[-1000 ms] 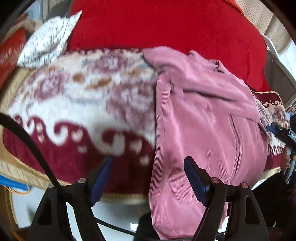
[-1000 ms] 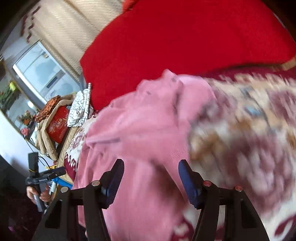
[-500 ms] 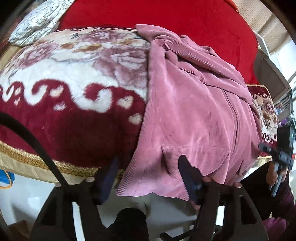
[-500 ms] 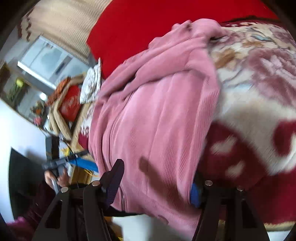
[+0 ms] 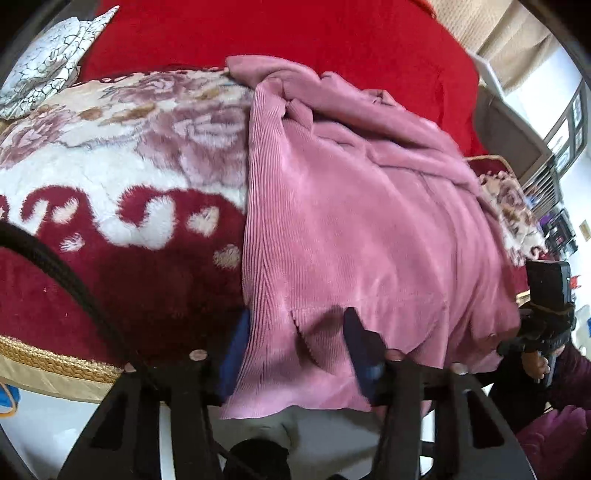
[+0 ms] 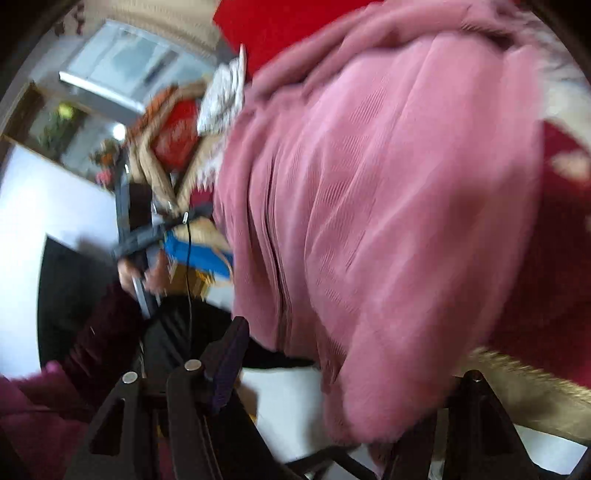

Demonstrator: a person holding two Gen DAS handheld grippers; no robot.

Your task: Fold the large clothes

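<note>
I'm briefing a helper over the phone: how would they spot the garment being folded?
Find the bed with the floral maroon-and-cream blanket and red pillow. The pink corduroy jacket lies across it, hem hanging over the near edge. It is the only plain pink, ribbed fabric there.

We see a bed under a floral maroon-and-cream blanket [image 5: 110, 155] with gold trim along its near edge; a red cushion [image 5: 295, 33] rises behind; beige curtains [image 5: 491, 29] hang beside bright daylight; pale floor [image 5: 44, 424] lies below.
</note>
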